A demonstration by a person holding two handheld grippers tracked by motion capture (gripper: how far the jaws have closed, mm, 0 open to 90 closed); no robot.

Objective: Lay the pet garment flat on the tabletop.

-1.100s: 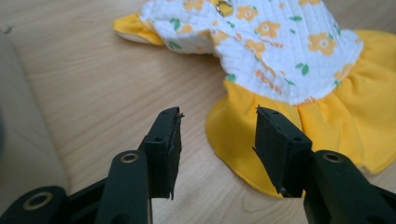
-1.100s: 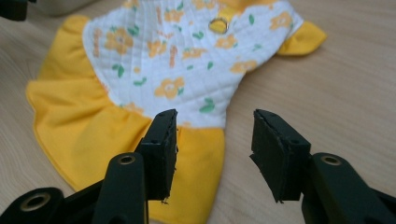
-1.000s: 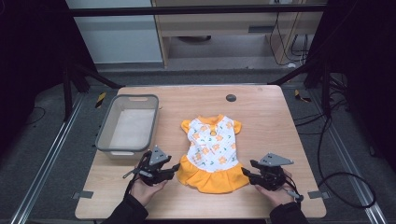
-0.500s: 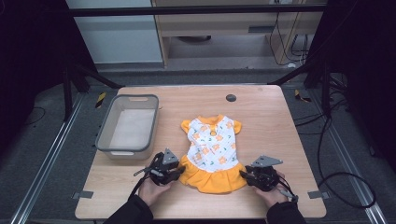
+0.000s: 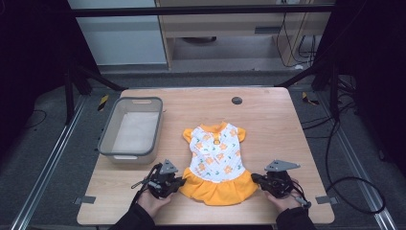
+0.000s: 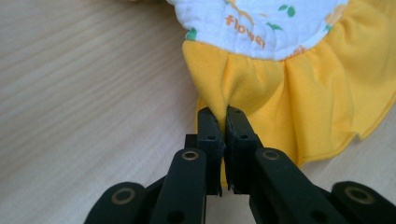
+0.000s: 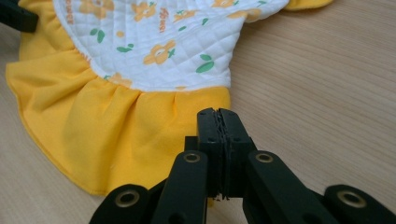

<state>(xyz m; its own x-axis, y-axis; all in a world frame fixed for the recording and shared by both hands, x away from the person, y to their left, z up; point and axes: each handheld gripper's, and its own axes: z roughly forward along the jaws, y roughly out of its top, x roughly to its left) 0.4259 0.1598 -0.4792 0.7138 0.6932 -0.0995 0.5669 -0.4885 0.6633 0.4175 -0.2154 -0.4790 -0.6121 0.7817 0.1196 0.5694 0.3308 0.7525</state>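
Here a small dress [image 5: 218,163], white quilted top printed with orange flowers and a gathered orange skirt, lies flat on the wooden desk [image 5: 268,120], a little toward the near edge and roughly midway between the left and right edges, its collar pointing toward the far edge. The left tool [image 5: 178,182] sits at the left end of the skirt hem, held by a hand [image 5: 152,201] coming in over the near edge; its jaws have just been closing, and in the left gripper view they now pinch a raised fold of the orange skirt [image 6: 280,93] just below the seam with the white top. The right tool [image 5: 256,179] sits at the right end of the hem; its jaws have likewise just been closing, and in the right gripper view they stand pressed together on the skirt's side edge [image 7: 154,121], with a sliver of orange cloth showing beneath them. A grey plastic bin [image 5: 111,128] stands near the left edge of the desk, apart from the dress. A small dark round disc [image 5: 236,100] lies near the far edge.
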